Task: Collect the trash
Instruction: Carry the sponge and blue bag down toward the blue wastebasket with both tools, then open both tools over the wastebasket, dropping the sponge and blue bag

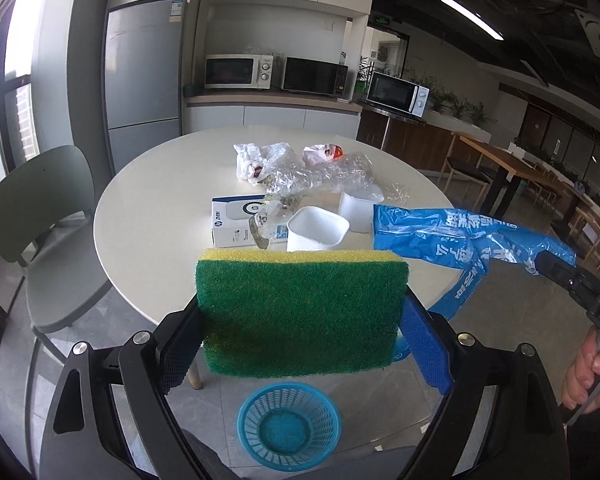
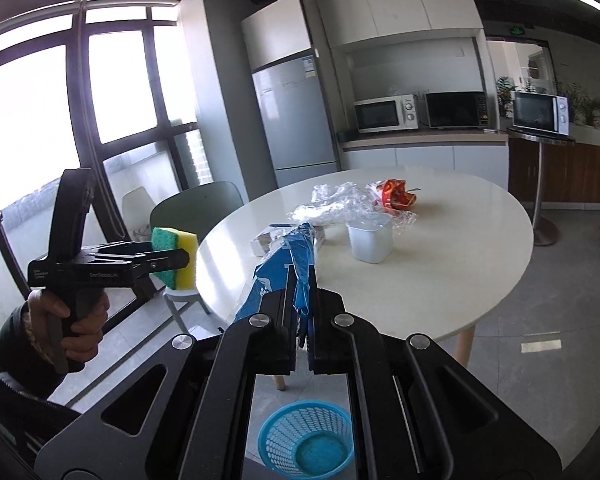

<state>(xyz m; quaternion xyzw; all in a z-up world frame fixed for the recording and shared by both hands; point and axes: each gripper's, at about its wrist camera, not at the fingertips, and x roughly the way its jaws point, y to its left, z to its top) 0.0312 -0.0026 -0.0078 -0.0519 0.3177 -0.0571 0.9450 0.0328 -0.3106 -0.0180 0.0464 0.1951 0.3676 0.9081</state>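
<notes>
Crosswise, the sponge (image 1: 300, 312) sits clamped in the left tongs (image 1: 300, 344).

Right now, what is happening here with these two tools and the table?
A person is clearing trash from a round white table, holding a claw tool in each hand. The left claw is shut on a green and yellow sponge. The right claw is shut on a blue plastic bag, held over the table edge. Crumpled plastic wrap, two white cups and a small box lie on the table. A blue basket stands on the floor below.
</notes>
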